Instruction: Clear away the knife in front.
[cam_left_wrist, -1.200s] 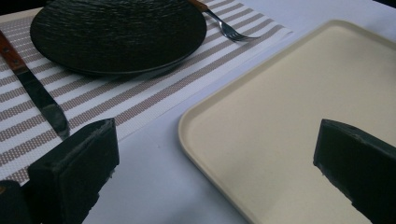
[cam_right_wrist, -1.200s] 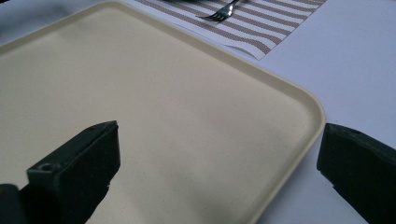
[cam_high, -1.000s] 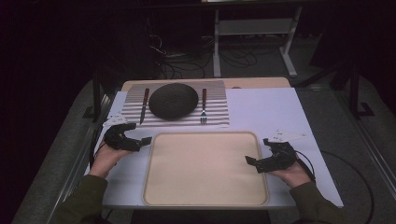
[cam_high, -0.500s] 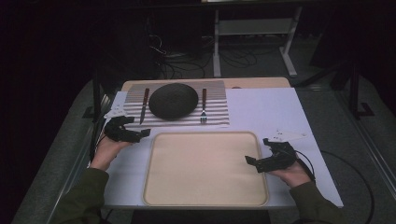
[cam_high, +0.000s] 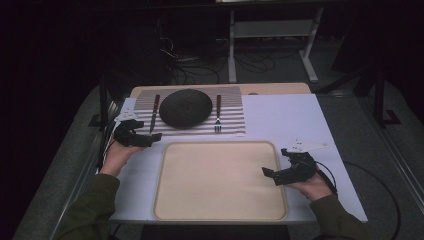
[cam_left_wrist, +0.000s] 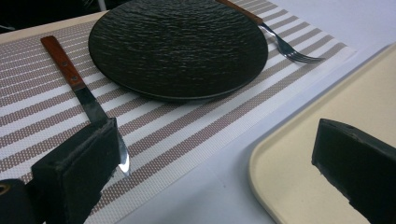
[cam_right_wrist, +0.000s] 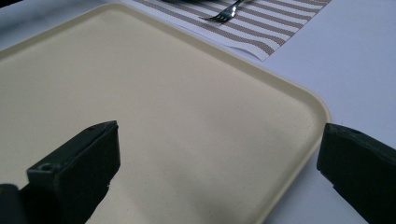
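Tray (cam_high: 220, 187): cream, between my two tongs, under my right tongs' jaws.
Plate (cam_left_wrist: 177, 46): black, ahead of my left tongs (cam_left_wrist: 215, 163).
Knife (cam_left_wrist: 81, 91): its tip just beside my left jaw.
Left tongs: spread wide.
Right tongs (cam_right_wrist: 217, 163): spread over the tray's corner.

You have one black textured plate (cam_high: 185, 107), one wooden-handled knife (cam_high: 154, 112), one wooden-handled fork (cam_high: 218, 113), one striped placemat (cam_high: 231, 102) and one cream tray (cam_high: 220, 215) on your counter (cam_high: 280, 115), plus two grippers, one in each hand.
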